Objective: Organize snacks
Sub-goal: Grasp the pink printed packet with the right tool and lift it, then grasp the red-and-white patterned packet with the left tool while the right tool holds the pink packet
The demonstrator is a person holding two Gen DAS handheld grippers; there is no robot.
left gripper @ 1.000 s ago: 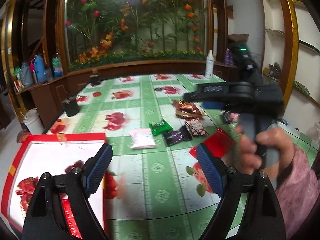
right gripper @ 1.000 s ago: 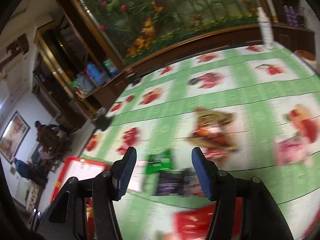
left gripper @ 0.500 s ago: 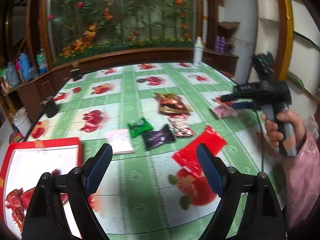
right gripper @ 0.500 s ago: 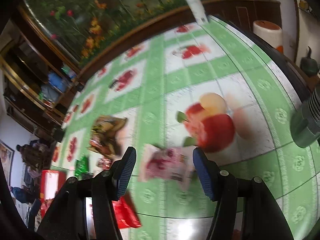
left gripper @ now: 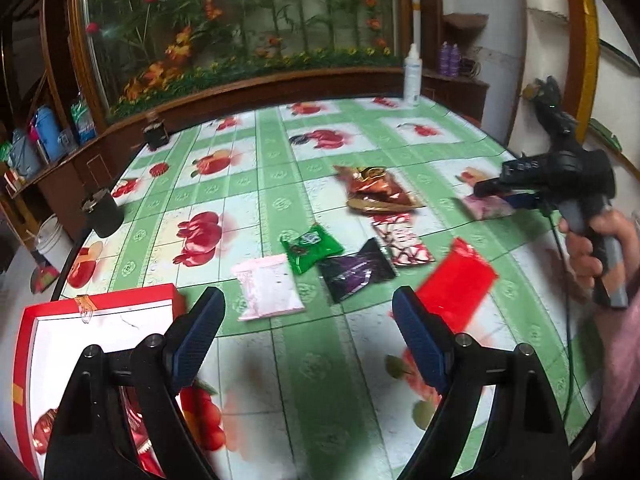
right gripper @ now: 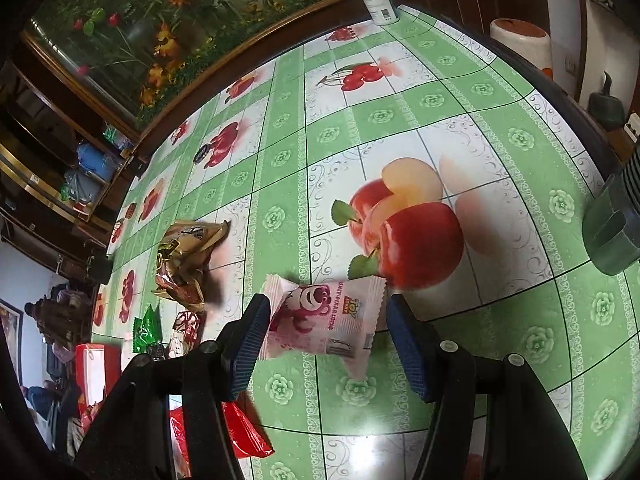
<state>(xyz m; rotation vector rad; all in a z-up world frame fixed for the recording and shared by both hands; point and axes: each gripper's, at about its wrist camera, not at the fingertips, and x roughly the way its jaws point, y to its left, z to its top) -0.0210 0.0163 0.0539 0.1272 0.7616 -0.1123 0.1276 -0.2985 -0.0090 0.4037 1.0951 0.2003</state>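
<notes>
Several snack packets lie on the green fruit-print tablecloth: a pale pink one (left gripper: 267, 287), a green one (left gripper: 311, 247), a black one (left gripper: 356, 269), a red-and-white one (left gripper: 402, 241), a bright red one (left gripper: 456, 283) and a gold-brown bag (left gripper: 374, 190). A red box (left gripper: 100, 304) with a white inside sits at the near left, holding red snacks. My left gripper (left gripper: 306, 340) is open and empty above the table. My right gripper (right gripper: 324, 346) is open, its jaws on either side of a pink bear-print packet (right gripper: 324, 322) lying on the table; this packet also shows in the left wrist view (left gripper: 486, 206).
A white spray bottle (left gripper: 412, 80) stands at the table's far edge. A dark cup (left gripper: 102, 214) and a small dark jar (left gripper: 155, 135) stand along the left edge. A planter wall of flowers runs behind. A dark green object (right gripper: 614, 232) sits at the right edge.
My right gripper has moved closer to the pink bear-print packet, which now lies between its open jaws. My left gripper has shifted slightly; the packets have not moved.
</notes>
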